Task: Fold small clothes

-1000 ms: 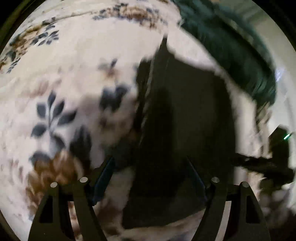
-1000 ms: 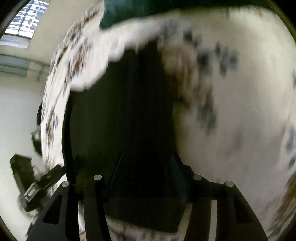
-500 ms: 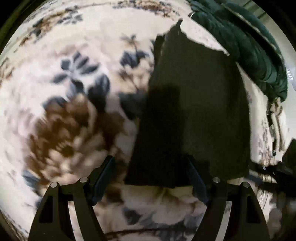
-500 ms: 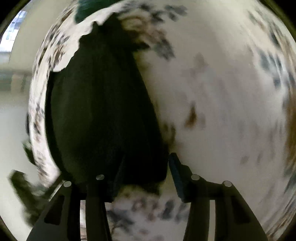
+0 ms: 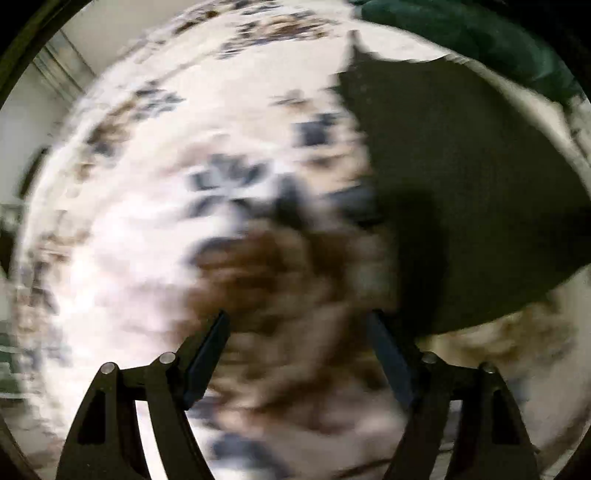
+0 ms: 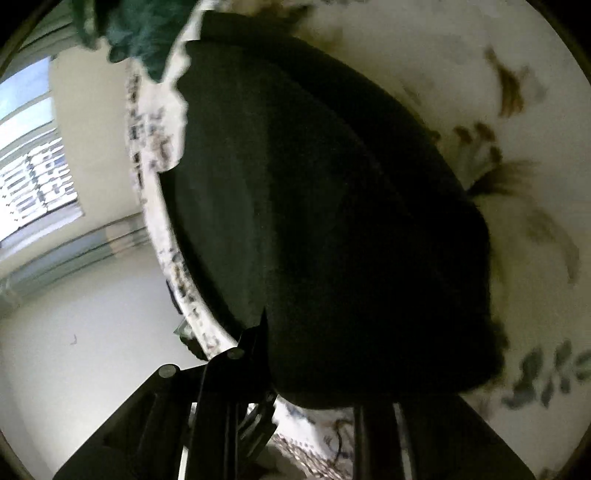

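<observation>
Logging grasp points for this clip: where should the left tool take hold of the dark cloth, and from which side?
Probably the near corner of the dark cloth, approached from the left tool's right. That lower edge lies flat on the floral blanket, just beyond the open right finger, clear of the green fabric behind.

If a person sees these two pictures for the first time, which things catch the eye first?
First, the dark folded garment: it fills the middle of the right wrist view and lies at the right in the left wrist view. It rests on a cream floral blanket with blue and brown flowers. A dark green cloth lies beyond it.
</observation>
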`<state>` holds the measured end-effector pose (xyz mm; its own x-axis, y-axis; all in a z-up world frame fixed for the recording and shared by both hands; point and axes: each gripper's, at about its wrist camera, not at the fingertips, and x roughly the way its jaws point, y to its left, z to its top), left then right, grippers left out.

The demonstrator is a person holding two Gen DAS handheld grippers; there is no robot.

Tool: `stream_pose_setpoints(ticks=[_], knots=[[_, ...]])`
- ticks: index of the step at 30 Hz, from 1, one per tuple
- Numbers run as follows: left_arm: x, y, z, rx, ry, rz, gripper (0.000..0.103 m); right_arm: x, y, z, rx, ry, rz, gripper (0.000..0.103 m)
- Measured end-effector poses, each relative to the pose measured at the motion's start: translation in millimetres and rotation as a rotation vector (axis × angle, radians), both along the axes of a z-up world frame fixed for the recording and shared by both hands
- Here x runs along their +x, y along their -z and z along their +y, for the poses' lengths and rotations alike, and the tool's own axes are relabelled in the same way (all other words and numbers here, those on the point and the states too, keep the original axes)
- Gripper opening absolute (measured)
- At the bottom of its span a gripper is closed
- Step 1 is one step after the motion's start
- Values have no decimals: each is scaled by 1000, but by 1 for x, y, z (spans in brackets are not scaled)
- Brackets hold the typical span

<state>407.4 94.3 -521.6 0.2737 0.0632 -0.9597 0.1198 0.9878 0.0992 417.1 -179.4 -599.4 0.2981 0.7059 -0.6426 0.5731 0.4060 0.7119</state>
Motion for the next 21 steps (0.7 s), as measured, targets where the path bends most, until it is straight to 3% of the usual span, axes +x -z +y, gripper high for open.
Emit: stream_pose_setpoints(ticks=[1, 3, 5, 9, 10, 12, 13, 14, 15, 17, 21], knots=[[0, -3, 11, -22, -43, 2, 74, -2, -7, 1, -10, 3, -14, 20], [-5, -11, 32, -170, -175, 13, 74, -1, -20, -1, -23, 12, -46, 20], [-18, -14, 35, -377, -298, 45, 74, 0, -23, -6, 6, 33, -48, 20], [-44, 12, -2, -926, -545, 138, 74, 2, -21, -3, 7, 28, -34, 20], [-45, 22, -10, -969, -592, 160, 74, 2, -22, -2, 5, 23, -35, 20], [-45, 52, -27, -1144, -704, 176, 73, 4, -25, -3, 10, 26, -37, 20], [-43, 62, -29, -1180, -741, 185, 72, 4, -27, -6, 12, 25, -41, 20], [-41, 72, -25, -1247, -807, 160, 57, 2, -28, -11, 8, 22, -44, 20], [-41, 73, -20, -1263, -832, 136, 42, 3, -30, -13, -7, 7, -48, 19], [-33, 68, -6, -1271, -850, 78, 42, 2, -32, -16, -29, -8, -47, 19], [-27, 42, 38, -1140, -872, -48, 38, 1, -29, -20, -50, -22, -36, 18]])
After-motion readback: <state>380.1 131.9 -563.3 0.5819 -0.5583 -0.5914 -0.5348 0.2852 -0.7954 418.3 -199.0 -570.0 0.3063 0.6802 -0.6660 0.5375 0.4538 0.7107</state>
